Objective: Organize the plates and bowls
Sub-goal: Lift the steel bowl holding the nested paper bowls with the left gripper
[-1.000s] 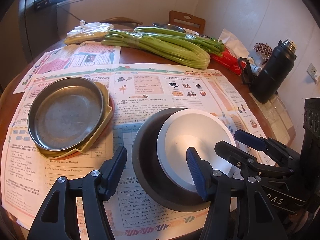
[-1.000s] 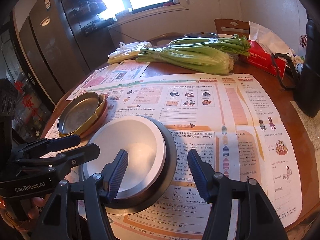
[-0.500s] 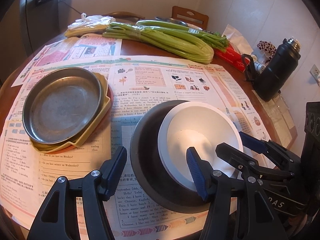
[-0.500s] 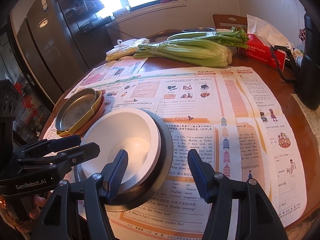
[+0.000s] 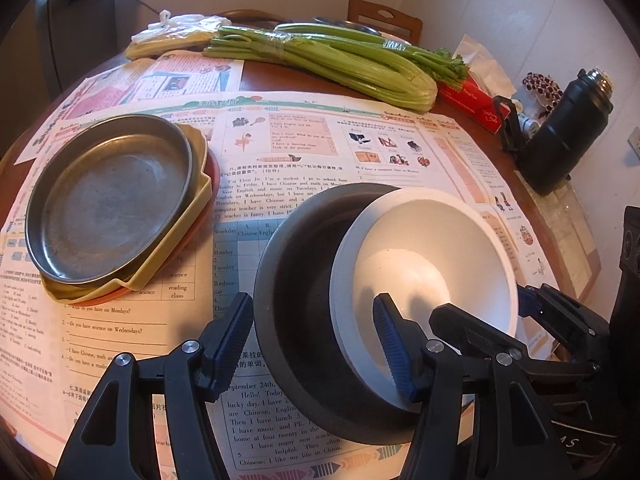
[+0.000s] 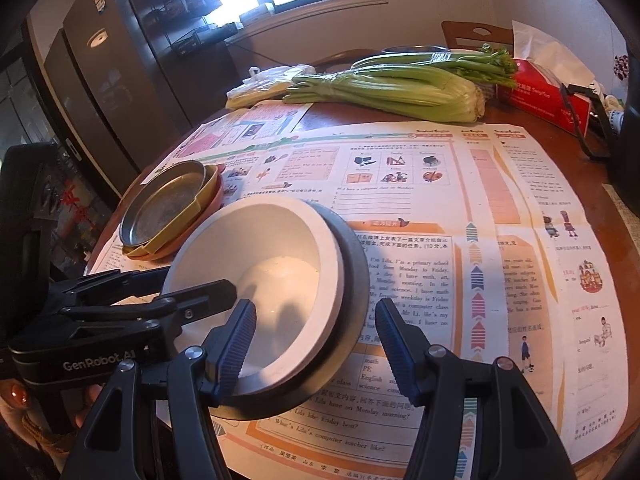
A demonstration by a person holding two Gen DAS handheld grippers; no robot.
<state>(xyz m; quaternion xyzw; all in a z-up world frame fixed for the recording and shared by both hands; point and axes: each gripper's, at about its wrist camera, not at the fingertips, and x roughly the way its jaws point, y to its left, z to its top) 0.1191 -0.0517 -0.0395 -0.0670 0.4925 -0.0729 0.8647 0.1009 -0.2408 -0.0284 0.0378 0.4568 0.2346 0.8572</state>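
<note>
A white bowl [image 5: 432, 240] [image 6: 260, 240] sits tilted inside a wider dark bowl [image 5: 296, 280] [image 6: 356, 280] on the newspaper. My left gripper [image 5: 312, 344] [image 6: 196, 280] straddles their near left walls, with one pad outside the dark bowl and the other inside the white one, shut on them. My right gripper [image 6: 316, 344] [image 5: 480, 308] grips the same pair on the right side in the same way. To the left, a metal plate [image 5: 112, 208] [image 6: 168, 204] is stacked on a yellow plate and an orange one.
Newspaper sheets [image 5: 300, 140] cover the round wooden table. Bundled celery [image 5: 328, 60] and a plastic bag [image 5: 176, 36] lie at the back. A red tissue box [image 5: 468, 96] and a black flask [image 5: 564, 136] stand at the right. A dark fridge [image 6: 104, 80] stands beyond the table's left edge.
Both views have tipped a little, so the far things sit higher in the picture. More of the white bowl's inside shows. The finger spread and the hold on the bowls are unchanged.
</note>
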